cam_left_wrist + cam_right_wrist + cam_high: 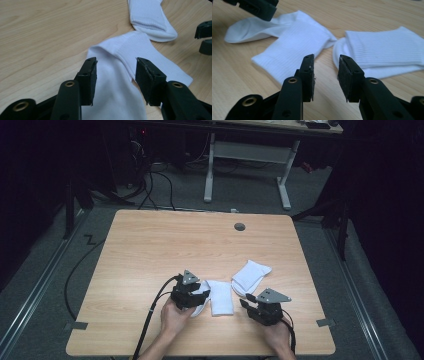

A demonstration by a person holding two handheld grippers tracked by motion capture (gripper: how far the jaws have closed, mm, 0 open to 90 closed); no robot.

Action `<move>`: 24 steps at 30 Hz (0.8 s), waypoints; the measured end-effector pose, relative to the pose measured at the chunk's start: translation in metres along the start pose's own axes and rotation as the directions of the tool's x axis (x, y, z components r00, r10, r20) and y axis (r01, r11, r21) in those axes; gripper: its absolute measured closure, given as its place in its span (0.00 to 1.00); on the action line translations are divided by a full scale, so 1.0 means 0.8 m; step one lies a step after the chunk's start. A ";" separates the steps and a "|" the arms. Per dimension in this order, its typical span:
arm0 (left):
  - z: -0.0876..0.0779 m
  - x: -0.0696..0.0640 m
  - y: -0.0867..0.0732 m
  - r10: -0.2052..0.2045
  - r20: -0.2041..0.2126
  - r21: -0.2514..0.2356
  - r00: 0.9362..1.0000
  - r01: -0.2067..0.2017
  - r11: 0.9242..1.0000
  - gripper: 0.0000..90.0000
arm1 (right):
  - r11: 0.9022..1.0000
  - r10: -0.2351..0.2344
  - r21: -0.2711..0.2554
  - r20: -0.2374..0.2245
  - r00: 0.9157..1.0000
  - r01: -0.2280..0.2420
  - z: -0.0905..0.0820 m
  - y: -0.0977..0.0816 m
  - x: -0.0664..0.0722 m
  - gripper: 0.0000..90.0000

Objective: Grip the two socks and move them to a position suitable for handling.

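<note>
Where it bends, the white ribbed sock [130, 50] lies flat, folded.

White ribbed socks [220, 296] [251, 275]; light wood-grain table [150, 245]; black grippers [196, 295] [246, 304], grey top plates

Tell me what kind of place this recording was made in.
Probably a lab or workshop room set up for recording, not a home. A plain wooden table stands on grey carpet, cables trail across the floor behind it, and a white-legged desk stands against a dark background. Two white socks lie on the table.
</note>
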State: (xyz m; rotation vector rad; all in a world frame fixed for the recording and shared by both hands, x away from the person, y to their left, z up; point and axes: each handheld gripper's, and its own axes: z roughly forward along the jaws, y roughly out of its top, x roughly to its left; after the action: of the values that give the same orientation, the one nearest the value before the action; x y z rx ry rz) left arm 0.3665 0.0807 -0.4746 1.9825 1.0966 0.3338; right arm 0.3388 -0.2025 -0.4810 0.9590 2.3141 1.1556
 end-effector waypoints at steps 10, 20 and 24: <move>-0.017 0.025 -0.025 0.009 -0.096 0.021 0.995 -0.007 1.000 0.50 | 0.997 -0.071 0.036 -0.067 0.995 0.074 0.024 0.004 0.033 0.64; -0.012 0.029 -0.049 0.049 -0.145 0.061 0.988 -0.040 0.997 0.47 | 0.989 -0.095 0.100 -0.102 0.990 0.105 0.040 0.002 0.047 0.64; -0.012 0.029 -0.053 0.054 -0.147 0.036 0.988 -0.049 0.998 0.47 | 0.990 -0.097 0.096 -0.093 0.991 0.106 0.039 -0.004 0.046 0.76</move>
State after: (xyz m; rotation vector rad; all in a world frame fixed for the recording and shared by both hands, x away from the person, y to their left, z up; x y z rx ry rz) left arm 0.3498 0.1160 -0.5047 2.0438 1.1507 0.5008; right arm 0.3303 -0.1602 -0.5033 0.8292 2.4815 1.0687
